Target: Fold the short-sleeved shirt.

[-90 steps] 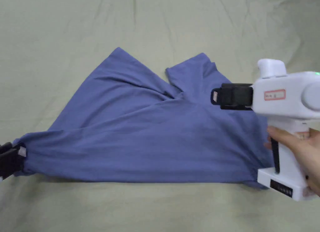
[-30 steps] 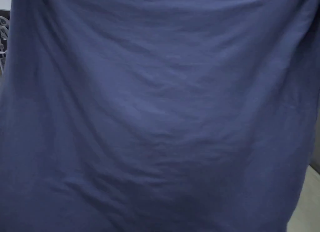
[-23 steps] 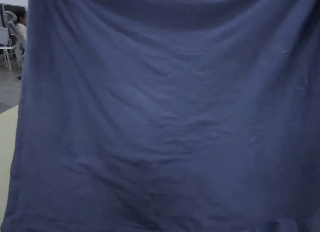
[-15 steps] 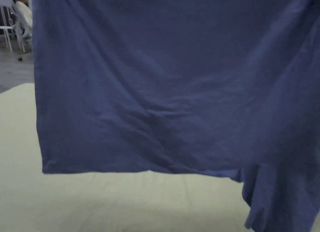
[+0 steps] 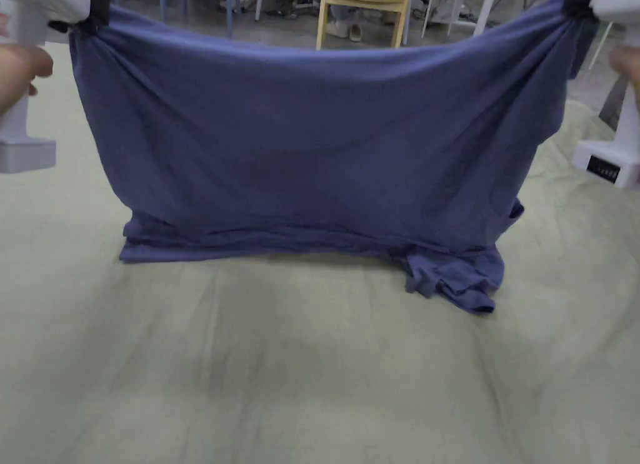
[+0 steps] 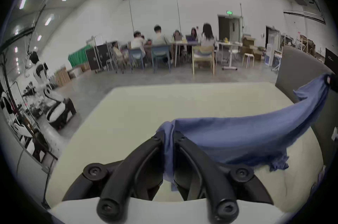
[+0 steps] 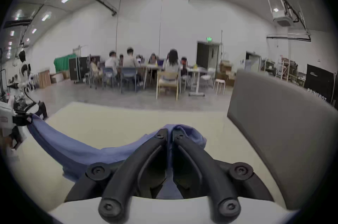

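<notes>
A blue short-sleeved shirt [image 5: 312, 140] hangs stretched between both grippers, its lower part resting in folds on the pale green table cover [image 5: 312, 371]. A bunched sleeve [image 5: 459, 281] lies at the lower right. My left gripper [image 5: 94, 12] pinches one top corner at the upper left. My right gripper [image 5: 575, 3] pinches the other corner at the upper right. In the left gripper view, cloth [image 6: 237, 136] is clamped between the black jaws of the left gripper [image 6: 169, 136]. In the right gripper view, the right gripper [image 7: 169, 133] is shut on cloth [image 7: 73, 147] too.
Beyond the table's far edge stand a wooden chair [image 5: 362, 9] and other chairs on a grey floor. Several people [image 6: 173, 37] sit at tables across the room. A grey padded panel [image 7: 283, 127] rises by the table's right side.
The shirt was lifted off the table and held up in front of the camera, then lowered. Its lower edge now rests on the table while both grippers hold the top corners.
</notes>
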Demonstrator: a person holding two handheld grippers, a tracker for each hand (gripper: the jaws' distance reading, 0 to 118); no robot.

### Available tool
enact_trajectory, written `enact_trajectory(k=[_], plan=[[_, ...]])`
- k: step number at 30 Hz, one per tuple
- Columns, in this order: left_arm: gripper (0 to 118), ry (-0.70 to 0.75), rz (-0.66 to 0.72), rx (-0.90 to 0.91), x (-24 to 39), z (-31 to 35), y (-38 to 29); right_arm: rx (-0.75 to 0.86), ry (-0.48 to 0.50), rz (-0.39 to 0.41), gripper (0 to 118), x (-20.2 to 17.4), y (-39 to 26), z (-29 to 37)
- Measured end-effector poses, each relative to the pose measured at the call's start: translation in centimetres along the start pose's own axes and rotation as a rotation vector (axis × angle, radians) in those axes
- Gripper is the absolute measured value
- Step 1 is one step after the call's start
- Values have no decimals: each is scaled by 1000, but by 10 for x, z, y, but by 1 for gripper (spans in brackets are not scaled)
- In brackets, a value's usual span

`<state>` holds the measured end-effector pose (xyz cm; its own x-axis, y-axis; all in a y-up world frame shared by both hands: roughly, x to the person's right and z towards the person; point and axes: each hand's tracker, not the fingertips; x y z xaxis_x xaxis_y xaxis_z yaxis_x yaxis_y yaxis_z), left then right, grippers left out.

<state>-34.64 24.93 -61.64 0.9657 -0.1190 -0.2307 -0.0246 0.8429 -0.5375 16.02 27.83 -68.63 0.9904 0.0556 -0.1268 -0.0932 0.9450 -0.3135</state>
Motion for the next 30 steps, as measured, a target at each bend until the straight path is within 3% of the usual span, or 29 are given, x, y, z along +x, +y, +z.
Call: enact_trajectory(k=[4, 9, 11, 14, 18, 25, 28, 30], plan=[[7, -5, -31, -18, 9, 3, -24, -43, 36, -62, 5, 0, -40, -2], [7, -74, 12, -31, 2, 20, -54, -72, 57, -77, 5, -1, -85, 36], [7, -163, 62, -123, 0, 36, -73, -137, 41, -23, 5, -3, -112, 56], [7, -156, 46, -121, -2, 65, -117, -180, 82, -4, 5, 1, -162, 94], [7, -157, -44, -160, -5, 107, -188, -221, 123, -53, 5, 11, -227, 165], [7, -162, -31, -226, -6, 220, -314, -284, 124, -105, 5, 27, -302, 307], [7, -112, -22, -306, -19, 248, -362, -324, 130, -166, 5, 34, -327, 361], [7, -103, -17, -328, -23, 271, -388, -348, 123, -151, 5, 33, -343, 393]])
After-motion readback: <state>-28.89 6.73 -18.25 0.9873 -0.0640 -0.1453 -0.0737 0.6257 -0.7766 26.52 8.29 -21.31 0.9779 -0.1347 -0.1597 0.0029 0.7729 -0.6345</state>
